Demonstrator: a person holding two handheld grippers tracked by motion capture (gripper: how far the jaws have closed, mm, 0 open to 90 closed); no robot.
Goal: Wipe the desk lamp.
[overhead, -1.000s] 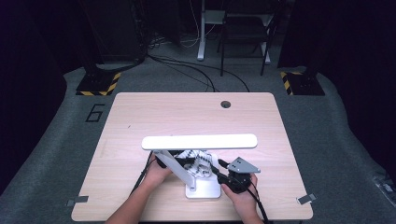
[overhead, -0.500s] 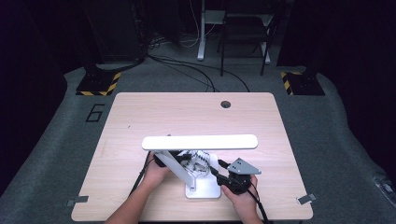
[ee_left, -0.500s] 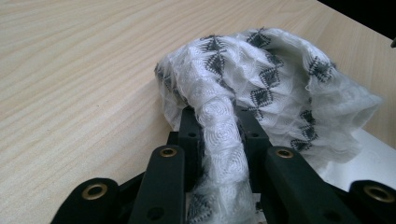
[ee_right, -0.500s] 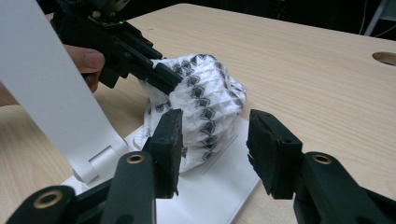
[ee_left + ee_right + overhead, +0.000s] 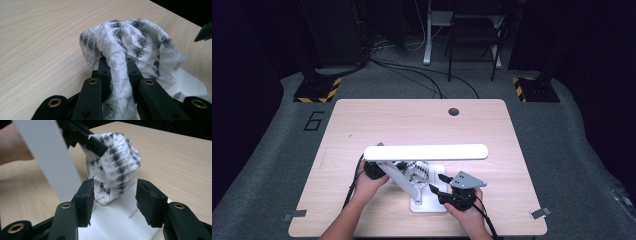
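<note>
Here the left gripper point(image 5: 116, 72) jaws pinch the patterned cloth point(image 5: 130, 47); right gripper point(image 5: 115, 197) jaws, just opening, seemingly untouched.

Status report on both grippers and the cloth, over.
Left gripper shut on patterned cloth, bunched over the lamp base. Right gripper open, jaws just widening, cloth ahead of them. Lamp arm close beside the cloth.

- The lamp base point(image 5: 432, 202) rests on the table point(image 5: 422, 120), near its front edge.
- The cloth point(image 5: 414, 171) hangs above the base's rear part.
- The lamp head point(image 5: 426, 152) spans above the cloth.
- The left gripper point(image 5: 377, 170) lies left of the base, the right gripper point(image 5: 438, 183) right of it.
</note>
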